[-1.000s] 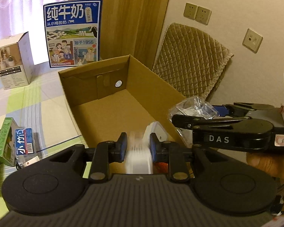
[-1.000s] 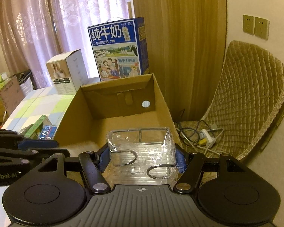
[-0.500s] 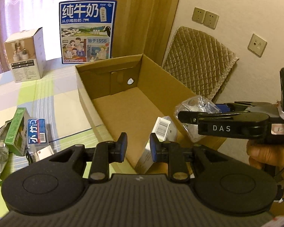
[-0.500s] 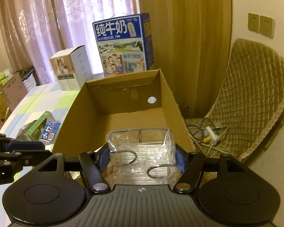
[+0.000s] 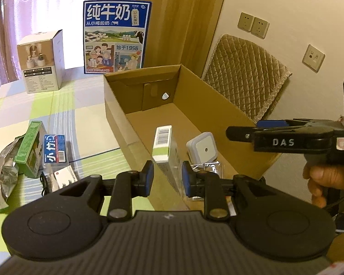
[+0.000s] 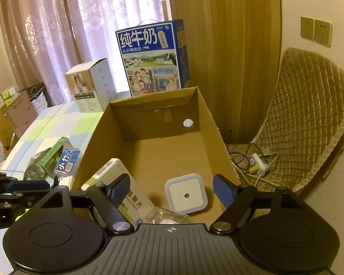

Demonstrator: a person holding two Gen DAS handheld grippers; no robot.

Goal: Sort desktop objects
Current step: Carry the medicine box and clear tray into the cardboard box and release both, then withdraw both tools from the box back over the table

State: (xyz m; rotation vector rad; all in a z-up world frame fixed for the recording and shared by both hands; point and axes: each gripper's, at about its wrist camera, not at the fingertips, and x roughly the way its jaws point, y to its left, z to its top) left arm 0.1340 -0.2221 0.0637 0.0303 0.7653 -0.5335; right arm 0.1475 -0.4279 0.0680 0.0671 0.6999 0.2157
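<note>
- Tabletop (image 5: 64, 123), check-patterned cloth, curtained window behind; blue milk carton (image 5: 115, 37) and a white product box (image 5: 42, 61) stand along its far edge.
- Left edge of the tabletop, still unsorted: a foil pouch (image 5: 5, 174), a green box (image 5: 31, 147), a blue-and-white packet (image 5: 55, 147), a small white card (image 5: 65, 176). All lie touching or just beside one another.
- Your left gripper (image 5: 166, 177): jaws parted, nothing between them, hovering at the near left wall of the cardboard box (image 5: 117, 105).
- Medicine box (image 5: 162, 145), white with a green band: inside the cardboard box against its left wall, propped at a tilt, barcode end uppermost, long axis running roughly near-to-far.
- Night light (image 6: 187, 196), white and square: on the box floor at the near end, face tipped up toward you.
- Clear plastic pack (image 6: 167, 215): just nearer than the night light, partly hidden by the gripper body.
- Your right gripper (image 6: 172, 189): jaws spread wide, empty, above the near end of the box.
- Step, as judged: both drops look complete. Next calls for carrying an empty claw back to the left-edge cluster and picking one piece cleanly from its neighbours.
</note>
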